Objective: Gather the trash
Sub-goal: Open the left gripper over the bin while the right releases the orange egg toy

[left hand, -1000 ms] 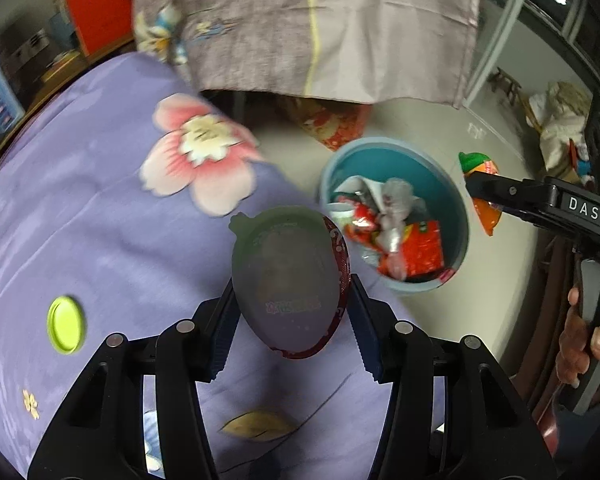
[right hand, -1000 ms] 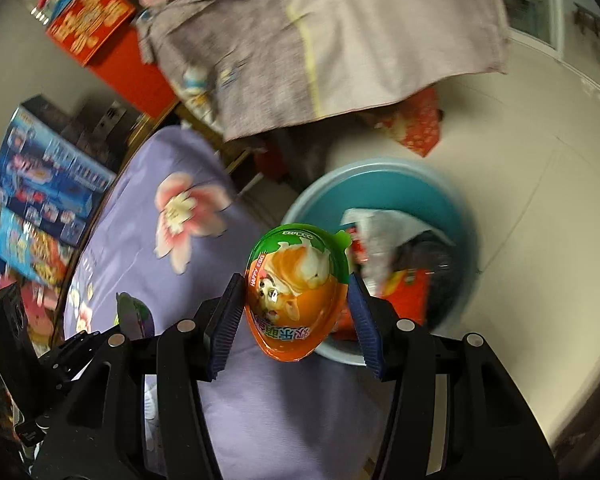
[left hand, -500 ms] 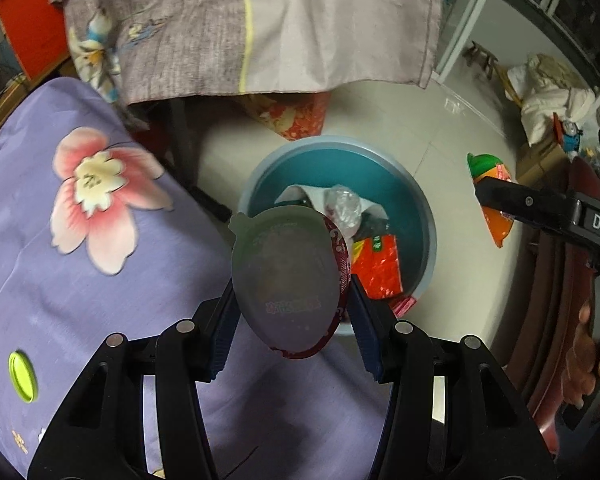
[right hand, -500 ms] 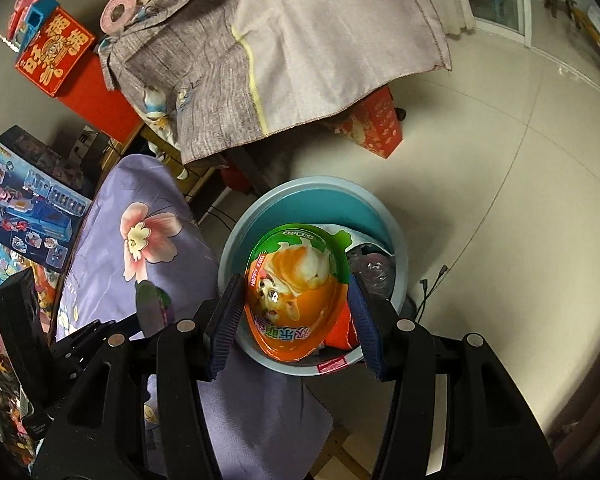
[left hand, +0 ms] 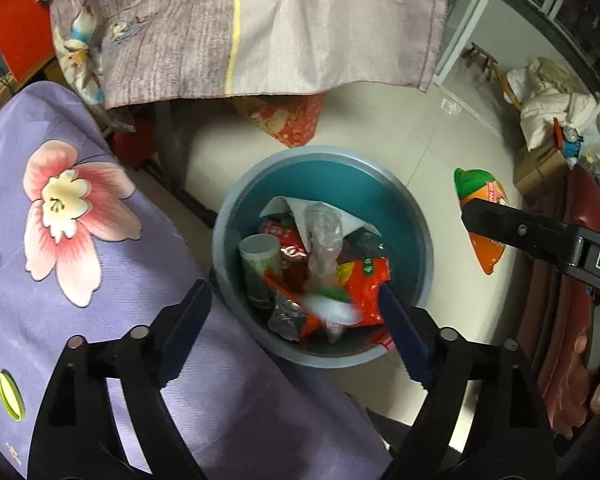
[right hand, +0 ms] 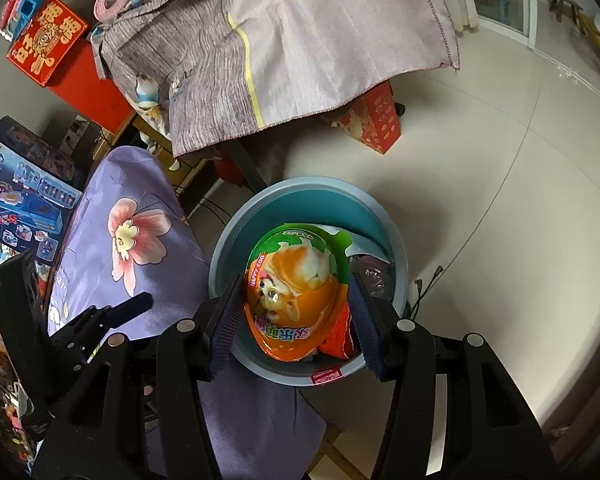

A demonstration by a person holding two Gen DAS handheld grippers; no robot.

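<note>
My left gripper (left hand: 292, 292) hangs over the teal bin (left hand: 331, 160) on the floor, its jaws opening with nothing between the pads. A blurred clear egg-shaped shell (left hand: 329, 309) lies loose below them on the wrappers, cup and crumpled plastic in the bin. My right gripper (right hand: 296, 284) is shut on an orange and green egg-shaped toy package (right hand: 296, 292), held over the same bin (right hand: 236, 236). In the left wrist view that package (left hand: 479, 188) and the right gripper's black finger (left hand: 519, 232) show at the right.
A purple cloth with pink flowers (left hand: 100, 280) covers the table beside the bin, with a lime green lid (left hand: 8, 396) on it. A grey cloth (left hand: 260, 20) drapes furniture behind, over a red box (left hand: 292, 120). A hand (left hand: 579, 380) shows at the right edge.
The left jaws have spread apart and let go of the clear egg shell, which has dropped into the bin. Both grippers have moved from over the purple cloth to over the bin.
</note>
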